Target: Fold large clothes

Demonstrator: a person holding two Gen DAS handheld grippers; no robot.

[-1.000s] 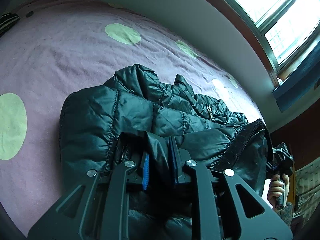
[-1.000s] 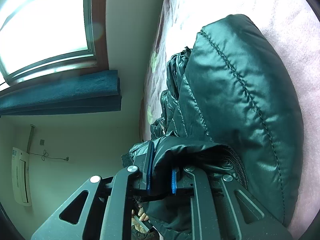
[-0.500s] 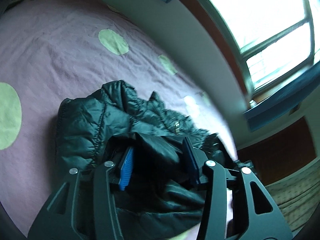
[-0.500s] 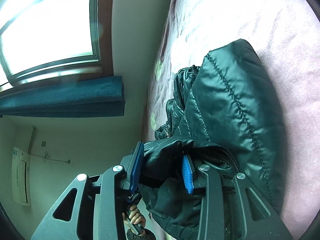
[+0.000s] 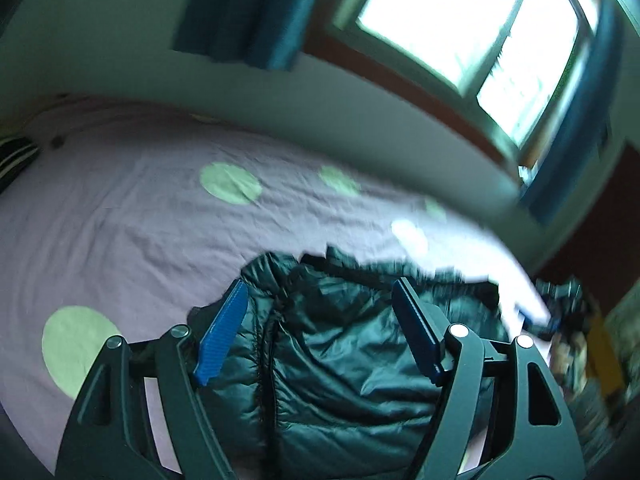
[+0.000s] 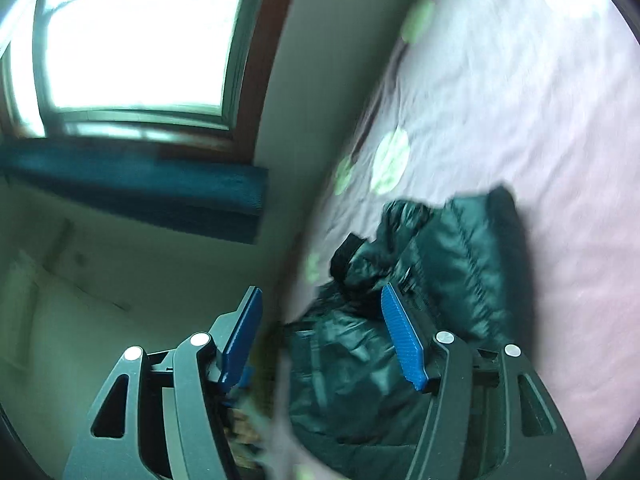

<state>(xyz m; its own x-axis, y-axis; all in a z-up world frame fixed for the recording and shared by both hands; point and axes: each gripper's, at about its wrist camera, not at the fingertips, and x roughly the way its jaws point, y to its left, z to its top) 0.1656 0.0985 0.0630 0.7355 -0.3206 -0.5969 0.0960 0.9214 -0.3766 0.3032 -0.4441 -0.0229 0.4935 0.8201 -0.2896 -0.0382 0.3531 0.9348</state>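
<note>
A dark, shiny quilted puffer jacket (image 5: 344, 356) lies bunched on a pink bedsheet (image 5: 120, 232) with pale green dots. My left gripper (image 5: 320, 320) hovers above the jacket with its jaws opening, blue pads wide apart and pressing on nothing. In the right wrist view the jacket (image 6: 460, 264) lies below and ahead. My right gripper (image 6: 320, 324) is lifted off it, jaws opening, with no cloth pinched between the pads. The right gripper (image 5: 560, 308) also shows blurred at the far right of the left wrist view.
The bed runs along a pale wall (image 5: 280, 92) under a bright window (image 5: 460, 20) with dark blue curtains (image 6: 140, 180). A striped item (image 5: 16, 156) lies at the bed's far left corner. Pink sheet (image 6: 540, 100) spreads beyond the jacket.
Both grippers have let go of the jacket folds they pinched, spread their jaws and risen. The jacket has dropped onto the sheet and looks smaller in both views.
</note>
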